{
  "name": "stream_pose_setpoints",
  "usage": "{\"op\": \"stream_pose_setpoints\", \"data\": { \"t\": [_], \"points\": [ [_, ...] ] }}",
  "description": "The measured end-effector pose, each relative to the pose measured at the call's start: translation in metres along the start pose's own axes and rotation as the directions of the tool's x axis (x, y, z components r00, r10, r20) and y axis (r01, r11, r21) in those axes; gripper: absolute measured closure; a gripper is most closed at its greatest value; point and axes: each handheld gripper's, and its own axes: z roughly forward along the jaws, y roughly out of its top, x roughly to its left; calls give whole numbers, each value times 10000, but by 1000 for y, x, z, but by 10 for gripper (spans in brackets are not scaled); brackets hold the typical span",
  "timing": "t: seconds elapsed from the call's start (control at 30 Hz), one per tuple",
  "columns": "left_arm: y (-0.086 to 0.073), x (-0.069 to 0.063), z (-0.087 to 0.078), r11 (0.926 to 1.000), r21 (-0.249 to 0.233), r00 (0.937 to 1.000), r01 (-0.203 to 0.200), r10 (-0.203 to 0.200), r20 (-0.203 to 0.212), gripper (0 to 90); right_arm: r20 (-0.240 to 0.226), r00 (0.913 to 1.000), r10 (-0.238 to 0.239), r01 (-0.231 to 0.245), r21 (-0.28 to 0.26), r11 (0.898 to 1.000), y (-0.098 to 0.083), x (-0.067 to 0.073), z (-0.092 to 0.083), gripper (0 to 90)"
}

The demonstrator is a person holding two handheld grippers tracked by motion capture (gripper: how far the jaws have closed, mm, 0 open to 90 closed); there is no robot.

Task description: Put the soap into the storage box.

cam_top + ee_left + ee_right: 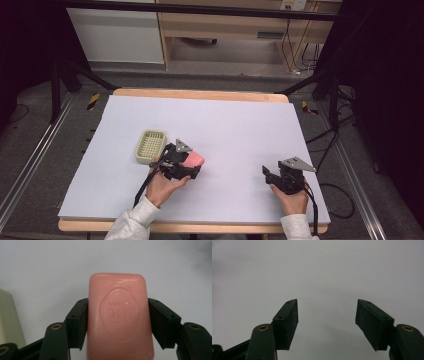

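The table point(210, 120) carried a white sheet, and on it, just left of my left gripper point(192, 162), sat the pale yellow slotted soap dish point(150, 146). I judged the step in hand to be carrying the soap to that dish; the next move called for swinging left and lowering squarely over the slots before release. The pink soap bar point(120, 317) sat clamped between my left gripper's point(120, 325) pads (stamped face up), both flanks touching, near the dish but apart from it. My right gripper point(327, 322) stood spread and empty, well apart.

Pink soap point(194, 159) in left hand-held gripper point(186, 165)
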Motion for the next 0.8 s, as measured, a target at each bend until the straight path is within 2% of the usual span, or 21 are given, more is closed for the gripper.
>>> {"op": "stream_pose_setpoints", "data": {
  "t": [0.3, 0.8],
  "points": [
    [-5, 19, -14, 9992, -207, 9993, 336, -339, -156, 369, -29, 10000, 24, -23, 52, 10000, 0, 1, 0, 349],
    [-7, 42, -24, 9965, -381, 9963, 741, -757, -401, 369, -108, 9999, -7, 7, 44, 10000, 0, 2, 0, 349]
  ]
}}
